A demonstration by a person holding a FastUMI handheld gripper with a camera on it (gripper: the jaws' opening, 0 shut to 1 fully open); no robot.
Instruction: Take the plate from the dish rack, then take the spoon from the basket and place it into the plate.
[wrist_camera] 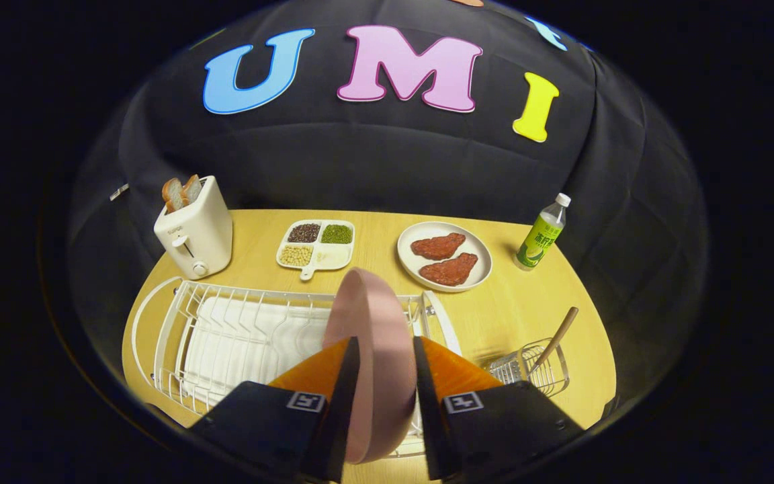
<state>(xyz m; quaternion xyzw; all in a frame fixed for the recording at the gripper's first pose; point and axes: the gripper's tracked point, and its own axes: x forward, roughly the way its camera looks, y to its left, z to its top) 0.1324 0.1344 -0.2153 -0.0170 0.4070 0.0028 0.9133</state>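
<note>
I am holding the pink plate on edge, fingers closed on both faces, above the dish rack. Risk: plate slipping or snagging rack wires; spoon waiting in the basket beside the rack

Two-finger handheld gripper: two broad wedge-shaped fingers, mirror-symmetric, tapering toward tips. Forward part of each finger bright orange, smooth, matte. Rear part black, blocky, angular housing. Inner faces carry thin flat black pads running along finger length. Each black block bears one small square white-bordered marker with black pattern, set near inner forward corner.
</note>
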